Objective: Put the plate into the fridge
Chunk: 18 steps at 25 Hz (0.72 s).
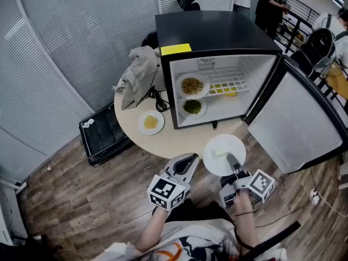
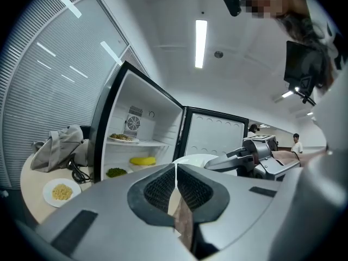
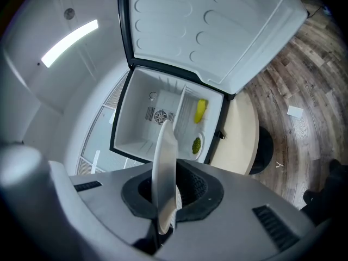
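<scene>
My right gripper is shut on the near rim of a white plate, held roughly level over the table's front edge, before the open black fridge. The right gripper view shows the plate edge-on between the jaws, with the fridge interior beyond. My left gripper hovers left of the plate, shut and empty. Seen in the left gripper view, its jaws meet, and the plate and right gripper show to the right.
Inside the fridge are a noodle plate, a plate of greens and a yellow banana. The fridge door swings open right. On the round table sit a plate of yellow food, a grey cloth and a cable. A black crate rests on the floor.
</scene>
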{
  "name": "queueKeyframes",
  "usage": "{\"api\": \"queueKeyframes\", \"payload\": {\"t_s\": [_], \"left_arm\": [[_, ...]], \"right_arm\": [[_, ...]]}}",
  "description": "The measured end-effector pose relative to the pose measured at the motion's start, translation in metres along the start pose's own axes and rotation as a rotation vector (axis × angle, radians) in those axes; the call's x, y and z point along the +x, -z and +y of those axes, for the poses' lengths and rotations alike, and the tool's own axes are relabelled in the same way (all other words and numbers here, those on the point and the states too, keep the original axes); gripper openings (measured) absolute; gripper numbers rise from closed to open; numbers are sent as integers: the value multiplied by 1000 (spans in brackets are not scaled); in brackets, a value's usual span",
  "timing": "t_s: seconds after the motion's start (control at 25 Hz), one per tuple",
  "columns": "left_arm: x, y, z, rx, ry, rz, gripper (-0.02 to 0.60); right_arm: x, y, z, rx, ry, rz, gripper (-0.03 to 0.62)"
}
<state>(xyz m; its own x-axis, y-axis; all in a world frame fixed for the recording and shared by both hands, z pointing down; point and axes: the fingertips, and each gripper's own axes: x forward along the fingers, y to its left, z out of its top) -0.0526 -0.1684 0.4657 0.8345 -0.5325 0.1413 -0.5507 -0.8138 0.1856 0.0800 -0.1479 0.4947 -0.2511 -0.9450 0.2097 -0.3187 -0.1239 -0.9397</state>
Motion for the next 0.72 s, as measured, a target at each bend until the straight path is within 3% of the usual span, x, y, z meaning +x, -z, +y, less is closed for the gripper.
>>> {"api": "queueKeyframes", "payload": {"t_s": [0.32, 0.72], "left_arm": [[15, 8, -7, -11, 56, 23, 14], [18, -5, 18, -8, 14, 10, 14]], "right_arm": [[-7, -16, -4, -3, 44, -47, 20], [30, -40, 8, -10, 15, -52, 20]]}}
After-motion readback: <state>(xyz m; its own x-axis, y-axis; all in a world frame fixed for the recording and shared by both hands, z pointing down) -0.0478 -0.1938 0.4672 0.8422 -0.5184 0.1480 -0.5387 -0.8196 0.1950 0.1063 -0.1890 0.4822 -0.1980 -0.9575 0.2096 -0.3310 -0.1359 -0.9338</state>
